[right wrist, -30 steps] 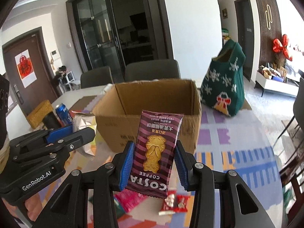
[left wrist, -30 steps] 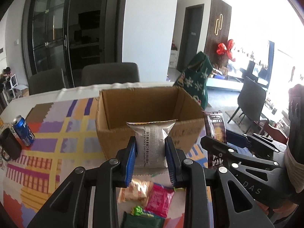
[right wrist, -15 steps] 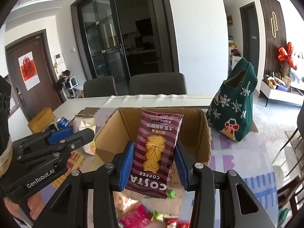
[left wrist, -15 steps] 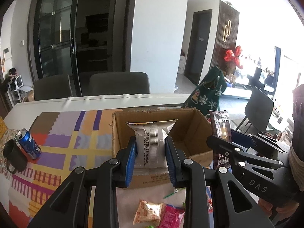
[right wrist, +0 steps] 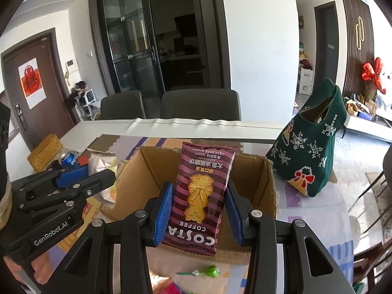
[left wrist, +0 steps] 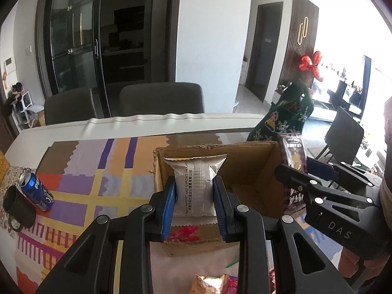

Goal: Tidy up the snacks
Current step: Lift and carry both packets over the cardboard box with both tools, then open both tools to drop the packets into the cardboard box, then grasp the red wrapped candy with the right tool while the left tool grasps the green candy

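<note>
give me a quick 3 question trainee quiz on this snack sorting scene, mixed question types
1. True or false: the left gripper is shut on a silver snack packet.
2. Multiple choice: the packet in the right gripper reads A) Pepsi B) Costa Coffee C) Lays.
3. Fill in: both packets are held in front of the open cardboard ____.

Key: 1 true. 2 B, the maroon biscuit packet. 3 box.
</note>
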Motion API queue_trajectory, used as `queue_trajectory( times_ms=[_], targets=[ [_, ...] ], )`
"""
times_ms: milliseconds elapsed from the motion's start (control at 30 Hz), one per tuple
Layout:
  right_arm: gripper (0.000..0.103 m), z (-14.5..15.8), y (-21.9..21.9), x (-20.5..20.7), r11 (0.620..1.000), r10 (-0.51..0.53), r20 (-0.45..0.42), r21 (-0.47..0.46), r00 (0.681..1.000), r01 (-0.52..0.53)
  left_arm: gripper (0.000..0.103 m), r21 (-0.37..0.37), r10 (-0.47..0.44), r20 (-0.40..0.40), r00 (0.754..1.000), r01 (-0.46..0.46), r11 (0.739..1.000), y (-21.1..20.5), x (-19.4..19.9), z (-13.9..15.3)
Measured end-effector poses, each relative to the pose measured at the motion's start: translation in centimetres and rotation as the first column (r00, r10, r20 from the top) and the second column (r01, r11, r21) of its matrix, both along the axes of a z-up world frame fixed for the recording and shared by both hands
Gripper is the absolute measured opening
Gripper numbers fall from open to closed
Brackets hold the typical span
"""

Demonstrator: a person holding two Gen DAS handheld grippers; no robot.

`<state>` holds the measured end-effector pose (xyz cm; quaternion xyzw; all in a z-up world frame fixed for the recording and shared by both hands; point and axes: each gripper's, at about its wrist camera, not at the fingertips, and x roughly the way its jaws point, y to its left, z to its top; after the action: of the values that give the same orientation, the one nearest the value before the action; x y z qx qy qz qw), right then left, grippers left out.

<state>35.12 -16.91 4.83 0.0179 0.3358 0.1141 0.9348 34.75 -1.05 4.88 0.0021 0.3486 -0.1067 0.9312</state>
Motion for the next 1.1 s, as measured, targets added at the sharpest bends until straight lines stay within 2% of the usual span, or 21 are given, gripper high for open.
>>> queue_trajectory(
  times_ms=[200, 233, 267, 300, 367, 433, 733, 1100],
  targets=[
    [0.043, -0.6, 0.4, 1.7, 1.0, -0.009, -0.018, -0.028, 1.0, 0.008, 0.031, 0.024, 0.021, -0.023, 1.0, -0.021, 1.0, 0.1, 1.3, -0.8],
    [0.043, -0.7, 0.5, 1.8, 1.0, -0.01, -0.022, -0.03, 1.0, 0.009, 0.036, 0.03, 0.029, -0.023, 0.999, -0.029, 0.999, 0.1, 1.5, -0.9],
    [0.044, -0.9, 0.6, 2.0, 0.999, -0.013, -0.028, -0.03, 1.0, 0.012, 0.045, 0.035, 0.038, -0.023, 0.999, -0.037, 0.999, 0.2, 1.5, -0.9],
    [0.046, -1.0, 0.6, 2.1, 1.0, -0.016, -0.033, -0.028, 0.999, 0.015, 0.048, 0.033, 0.039, -0.019, 0.999, -0.039, 0.999, 0.3, 1.4, -0.9],
    [0.06, -1.3, 0.5, 2.4, 1.0, -0.016, -0.057, -0.013, 0.998, 0.015, 0.058, 0.038, 0.044, -0.01, 0.999, -0.044, 0.998, 0.4, 1.0, -0.8],
    [0.06, -1.5, 0.3, 2.2, 1.0, -0.023, -0.063, 0.0, 0.998, 0.023, 0.062, 0.052, 0.053, 0.0, 0.999, -0.053, 0.997, 0.5, 0.5, -0.7],
    [0.06, -1.3, 0.4, -1.0, 1.0, 0.002, -0.039, -0.025, 0.999, -0.003, 0.065, 0.043, 0.03, 0.004, 1.0, -0.03, 0.999, 0.6, -2.8, -0.5],
    [0.06, -1.2, -1.9, -6.2, 1.0, -0.011, -0.012, -0.023, 1.0, 0.011, 0.067, 0.049, -0.073, 0.038, 0.997, 0.071, 0.996, -2.1, -7.7, -0.5]
  ],
)
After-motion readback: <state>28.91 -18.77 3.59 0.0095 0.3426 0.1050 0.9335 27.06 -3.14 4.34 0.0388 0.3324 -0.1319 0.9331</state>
